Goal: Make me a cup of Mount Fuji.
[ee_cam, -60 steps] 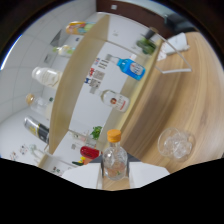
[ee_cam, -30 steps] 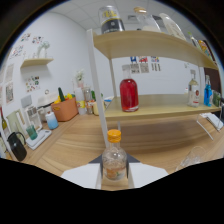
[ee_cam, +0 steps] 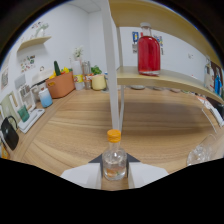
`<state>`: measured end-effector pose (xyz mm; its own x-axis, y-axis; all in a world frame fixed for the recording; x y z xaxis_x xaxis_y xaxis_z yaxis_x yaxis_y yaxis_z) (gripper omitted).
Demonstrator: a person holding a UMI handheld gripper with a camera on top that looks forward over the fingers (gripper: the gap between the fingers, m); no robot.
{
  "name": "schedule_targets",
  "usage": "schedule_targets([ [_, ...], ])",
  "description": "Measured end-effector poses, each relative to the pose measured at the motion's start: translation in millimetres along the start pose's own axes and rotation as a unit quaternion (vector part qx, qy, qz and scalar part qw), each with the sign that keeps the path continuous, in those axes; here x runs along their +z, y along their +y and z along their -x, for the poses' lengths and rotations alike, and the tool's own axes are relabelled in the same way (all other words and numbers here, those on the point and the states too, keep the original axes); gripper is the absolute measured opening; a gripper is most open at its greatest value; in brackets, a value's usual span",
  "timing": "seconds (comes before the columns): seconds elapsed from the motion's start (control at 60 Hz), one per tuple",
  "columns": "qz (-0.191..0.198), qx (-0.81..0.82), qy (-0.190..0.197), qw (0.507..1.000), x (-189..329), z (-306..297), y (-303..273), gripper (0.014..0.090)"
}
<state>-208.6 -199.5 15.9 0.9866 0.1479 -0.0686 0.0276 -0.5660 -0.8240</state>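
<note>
Clutter sits far off to the left of the jaws: a dark bag (ee_cam: pixel 8 132) at the near edge of the wooden tabletop (ee_cam: pixel 75 135), a blue cup (ee_cam: pixel 45 97) beyond it, and farther back an orange pot (ee_cam: pixel 61 85) with a green plant, then a yellow cup (ee_cam: pixel 98 82) near the wall. A small wall shelf (ee_cam: pixel 34 44) hangs above that side. Straight ahead, a small clear bottle (ee_cam: pixel 114 159) with an orange cap (ee_cam: pixel 114 135) stands upright between the two pale fingers (ee_cam: pixel 82 176) of the gripper (ee_cam: pixel 114 177); the jaws close in on its lower body from both sides and appear to pinch it, with a little amber liquid showing at its base. Just beyond the bottle a white upright post (ee_cam: pixel 114 75) rises from the tabletop and carries a wooden shelf (ee_cam: pixel 165 77) that runs off to the right. On that shelf, ahead and to the right of the jaws, stands a tall bottle of red liquid (ee_cam: pixel 148 51). Close on the right of the jaws, near the tabletop's edge, part of a clear glass (ee_cam: pixel 206 150) shows, apart from the small bottle.
</note>
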Motion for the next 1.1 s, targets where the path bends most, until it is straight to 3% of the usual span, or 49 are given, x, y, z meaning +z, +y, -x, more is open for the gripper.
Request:
schedule_targets([
  [0.35,0.004,0.003,-0.009,1.000,-10.3,1.5,8.3,0.0389],
  [0.45,0.010,0.003,-0.017,1.000,-14.9,1.7,12.4,0.0554],
  [0.517,0.012,0.002,-0.031,0.999,-21.3,4.7,12.0,0.0802],
  [0.55,0.011,0.001,-0.036,0.999,-26.5,5.1,9.7,0.0861],
  [0.8,-0.040,-0.043,-0.062,0.996,-98.4,-9.9,-31.4,0.0862],
  [0.9,-0.071,-0.071,-0.047,0.994,-132.7,-37.5,-47.0,0.0864],
  [1.1,-0.090,-0.045,-0.004,0.995,-182.5,-114.3,-50.9,0.0860],
])
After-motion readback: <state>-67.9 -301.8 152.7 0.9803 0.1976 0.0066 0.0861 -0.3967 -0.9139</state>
